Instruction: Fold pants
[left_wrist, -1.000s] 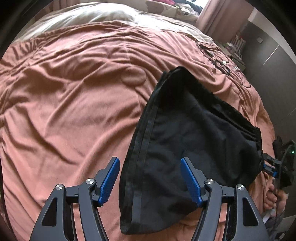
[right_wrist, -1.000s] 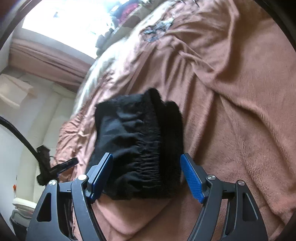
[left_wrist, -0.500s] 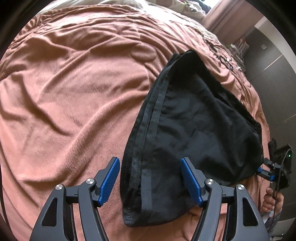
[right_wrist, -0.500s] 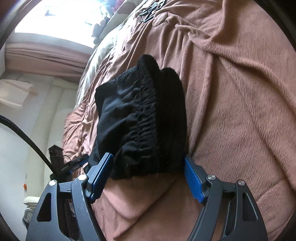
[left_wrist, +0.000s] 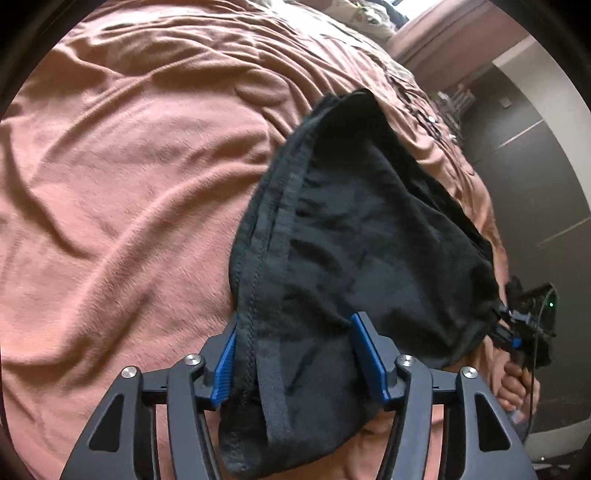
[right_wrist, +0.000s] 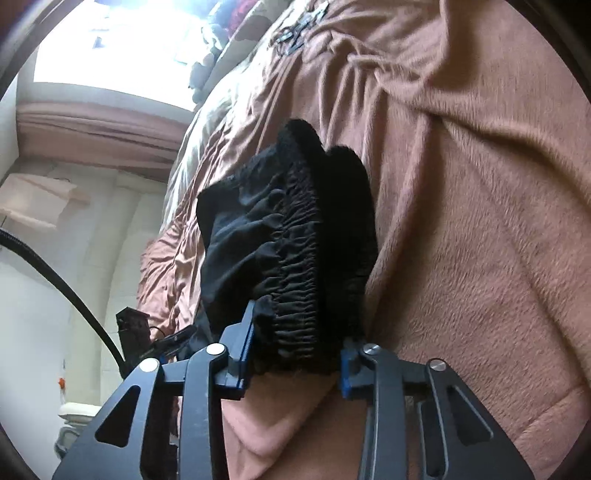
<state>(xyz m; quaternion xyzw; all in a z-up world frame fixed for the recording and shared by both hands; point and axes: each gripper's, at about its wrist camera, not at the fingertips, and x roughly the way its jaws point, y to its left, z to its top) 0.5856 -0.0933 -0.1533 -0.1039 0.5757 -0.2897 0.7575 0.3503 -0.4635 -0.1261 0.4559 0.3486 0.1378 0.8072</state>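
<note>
Tongs come first: the left tongs (left_wrist: 295, 358) have their blue pads partly closed around the hem end of the black pants (left_wrist: 354, 236), fabric bunched between them and spilling below. The right tongs (right_wrist: 295, 350) are closed further, pinching the gathered elastic waistband (right_wrist: 299, 266). Between the two the pants hang folded in a sagging sheet just above the bed. Beyond lies the rumpled pink blanket (left_wrist: 129, 166), with curtains (right_wrist: 96, 129) and a bright window (right_wrist: 122, 40) farthest off.
</note>
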